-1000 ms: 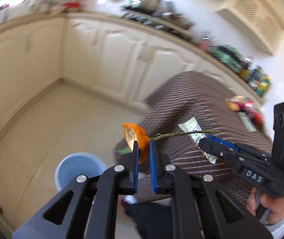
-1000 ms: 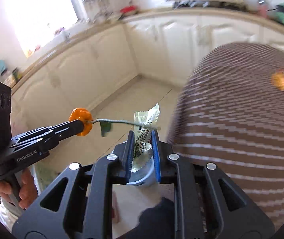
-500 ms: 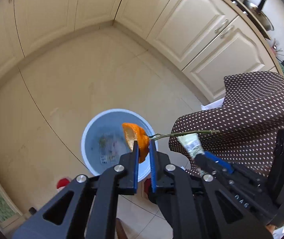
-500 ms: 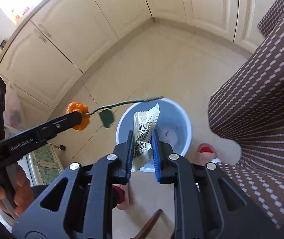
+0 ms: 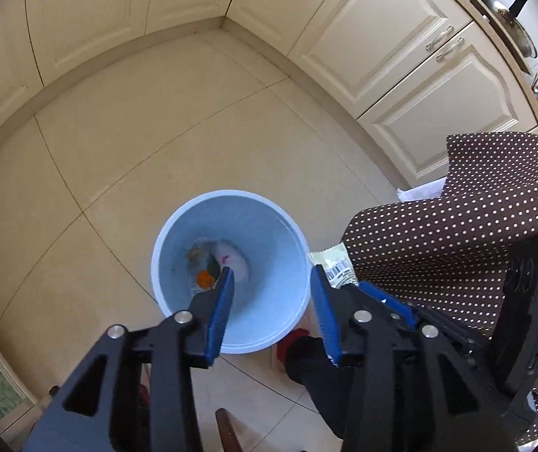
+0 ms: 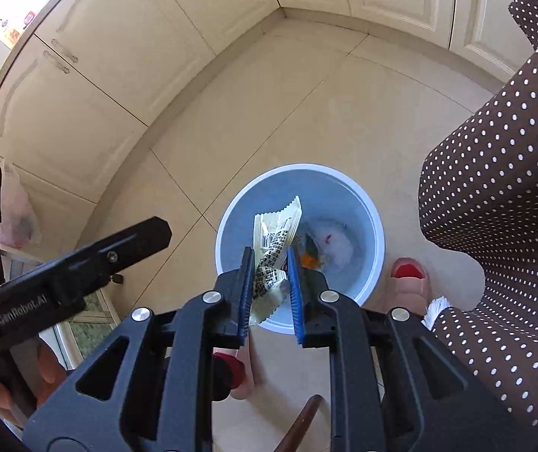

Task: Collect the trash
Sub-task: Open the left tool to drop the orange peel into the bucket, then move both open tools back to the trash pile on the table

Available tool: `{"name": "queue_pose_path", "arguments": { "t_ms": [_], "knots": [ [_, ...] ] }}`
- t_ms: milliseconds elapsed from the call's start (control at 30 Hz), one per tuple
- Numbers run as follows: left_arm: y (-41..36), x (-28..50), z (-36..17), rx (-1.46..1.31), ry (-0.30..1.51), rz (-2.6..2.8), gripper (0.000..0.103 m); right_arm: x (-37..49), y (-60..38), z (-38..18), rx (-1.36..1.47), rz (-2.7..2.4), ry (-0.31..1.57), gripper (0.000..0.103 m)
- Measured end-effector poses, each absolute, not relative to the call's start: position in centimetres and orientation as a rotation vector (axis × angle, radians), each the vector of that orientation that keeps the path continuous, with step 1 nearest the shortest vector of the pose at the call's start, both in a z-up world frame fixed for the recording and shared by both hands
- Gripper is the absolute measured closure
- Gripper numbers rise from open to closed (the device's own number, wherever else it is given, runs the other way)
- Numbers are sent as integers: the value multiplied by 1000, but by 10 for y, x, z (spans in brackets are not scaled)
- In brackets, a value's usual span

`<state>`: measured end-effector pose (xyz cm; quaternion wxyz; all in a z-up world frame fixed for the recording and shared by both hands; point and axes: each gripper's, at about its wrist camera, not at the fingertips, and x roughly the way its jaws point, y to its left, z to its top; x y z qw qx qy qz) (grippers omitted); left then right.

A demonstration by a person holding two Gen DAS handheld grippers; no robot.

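Left wrist view: left gripper (image 5: 271,282) over the bin (image 5: 291,233), jaws opening, nothing between them. Orange bit (image 5: 204,278) lies on the bin floor at 9 o'clock of the fingertips. Right wrist view: right gripper (image 6: 269,263) clamped on the wrapper (image 6: 274,245) (above the bin's near rim); dotted cloth (image 6: 502,196) at 3 o'clock.

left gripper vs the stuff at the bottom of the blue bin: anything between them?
Nothing. In the left wrist view the left gripper, jaws opening and empty, looks straight into the blue bin; the orange piece lies on its bottom.
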<state>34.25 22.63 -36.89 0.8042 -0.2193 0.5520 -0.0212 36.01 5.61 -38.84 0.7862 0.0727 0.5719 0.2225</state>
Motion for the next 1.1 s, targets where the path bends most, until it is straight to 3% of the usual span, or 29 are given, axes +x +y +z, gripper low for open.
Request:
{"name": "queue_pose_path", "arguments": {
  "t_ms": [467, 667, 867, 1100],
  "knots": [
    [236, 333, -359, -488, 1153, -40, 59, 363, 63, -371, 164, 479, 1140, 82],
    [234, 321, -331, -482, 1094, -40, 50, 357, 57, -349, 153, 476, 1076, 63],
    [215, 304, -283, -424, 1020, -65, 50, 334, 33, -301, 115, 437, 973, 62],
    [152, 277, -203, -305, 893, -176, 48, 275, -27, -207, 77, 356, 764, 61]
  ]
}}
